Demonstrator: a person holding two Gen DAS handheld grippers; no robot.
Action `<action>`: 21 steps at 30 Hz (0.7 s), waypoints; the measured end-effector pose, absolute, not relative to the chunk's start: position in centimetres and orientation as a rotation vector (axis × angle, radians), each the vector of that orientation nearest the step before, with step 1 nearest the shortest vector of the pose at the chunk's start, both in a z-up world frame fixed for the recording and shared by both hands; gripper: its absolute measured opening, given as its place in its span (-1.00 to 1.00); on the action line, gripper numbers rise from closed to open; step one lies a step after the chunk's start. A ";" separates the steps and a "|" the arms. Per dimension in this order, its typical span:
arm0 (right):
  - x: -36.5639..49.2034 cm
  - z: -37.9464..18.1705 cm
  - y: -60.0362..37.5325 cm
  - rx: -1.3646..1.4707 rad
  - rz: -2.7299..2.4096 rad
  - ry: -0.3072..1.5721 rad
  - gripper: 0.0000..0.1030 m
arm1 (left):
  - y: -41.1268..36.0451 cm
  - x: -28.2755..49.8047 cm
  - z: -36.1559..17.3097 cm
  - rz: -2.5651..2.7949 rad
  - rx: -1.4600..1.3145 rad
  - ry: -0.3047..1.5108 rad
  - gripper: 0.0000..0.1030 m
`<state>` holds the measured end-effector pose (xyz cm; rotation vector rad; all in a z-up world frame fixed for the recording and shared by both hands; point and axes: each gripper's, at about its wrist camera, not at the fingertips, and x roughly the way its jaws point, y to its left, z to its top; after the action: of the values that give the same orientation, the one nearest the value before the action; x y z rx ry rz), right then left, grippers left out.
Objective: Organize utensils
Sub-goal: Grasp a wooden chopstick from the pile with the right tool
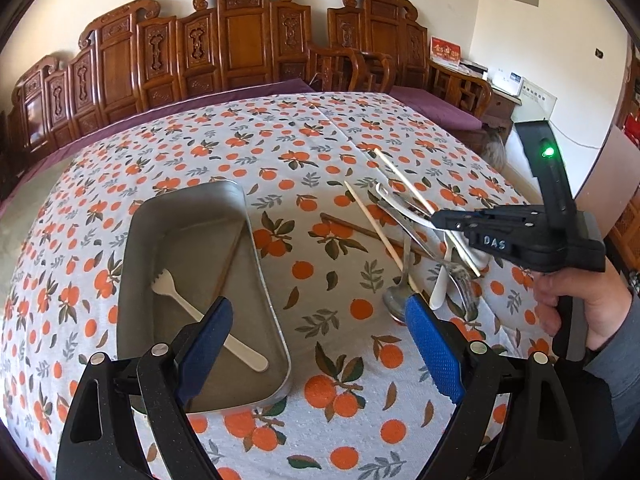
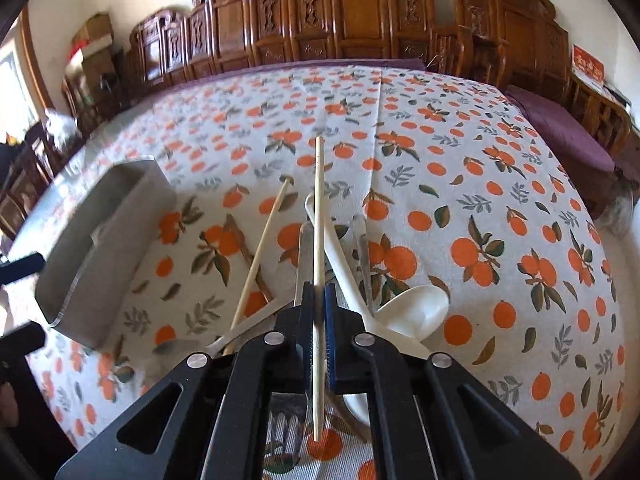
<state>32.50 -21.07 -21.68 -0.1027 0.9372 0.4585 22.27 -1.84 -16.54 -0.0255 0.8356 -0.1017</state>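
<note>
Orange-print tablecloth (image 2: 500, 208), right claw (image 2: 319, 304) hiding pinched chopstick's (image 2: 319, 216) middle

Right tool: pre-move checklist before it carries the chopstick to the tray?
1. Right tool shut on the pale chopstick: ok.
2. Grip point: near the chopstick's middle, both ends sticking out: ok.
3. Chopstick clear of the utensil pile: cannot tell.
4. Metal tray has room: ok; only a white fork and a brown stick in it.
5. Left tool open and empty, beside the tray: ok.
</note>
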 end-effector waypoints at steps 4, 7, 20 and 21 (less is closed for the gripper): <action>32.3 -21.2 -21.9 -0.084 0.444 0.917 -0.88 | -2.7 22.5 -16.3 -0.112 -0.011 0.841 0.64; 32.4 -21.3 -22.6 -0.074 0.432 0.917 -0.88 | -3.4 22.8 -16.2 -0.129 -0.006 0.854 0.62; 32.7 -21.0 -24.6 -0.025 0.436 0.892 -0.88 | -7.7 26.5 -18.3 -0.180 0.084 0.953 0.27; 32.8 -21.0 -24.8 -0.017 0.435 0.891 -0.88 | -7.9 27.0 -18.6 -0.187 0.084 0.965 0.23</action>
<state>32.78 -24.84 -20.97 -0.0166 0.8908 0.4349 26.98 -7.91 -18.63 0.0842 0.9654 -0.1871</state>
